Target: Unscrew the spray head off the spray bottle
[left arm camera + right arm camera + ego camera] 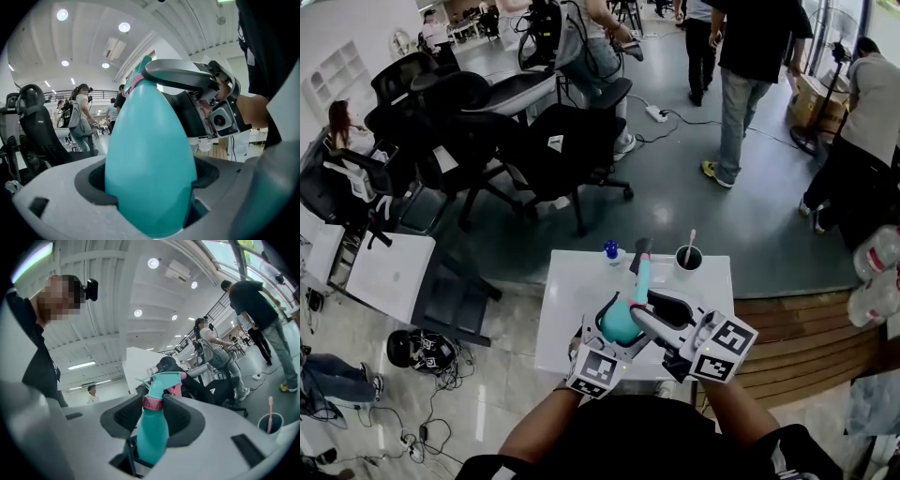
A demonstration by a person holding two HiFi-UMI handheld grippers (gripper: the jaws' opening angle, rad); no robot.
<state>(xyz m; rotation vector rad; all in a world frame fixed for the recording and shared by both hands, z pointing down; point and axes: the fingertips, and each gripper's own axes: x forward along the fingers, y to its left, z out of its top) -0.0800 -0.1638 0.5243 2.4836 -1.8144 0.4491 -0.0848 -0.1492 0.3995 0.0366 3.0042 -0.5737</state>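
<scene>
Above the white table (572,300), the left gripper (150,174) clamps the spray bottle (150,140) by its body and the right gripper (154,412) grips the pink collar (153,402) under the spray head (165,379) (seemingly seated on the neck), so the unscrewing looks unfinished.

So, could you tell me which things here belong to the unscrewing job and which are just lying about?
Job: spray bottle, spray head, left gripper, right gripper.
Lying about: cup, blue-capped bottle, chairs.
</scene>
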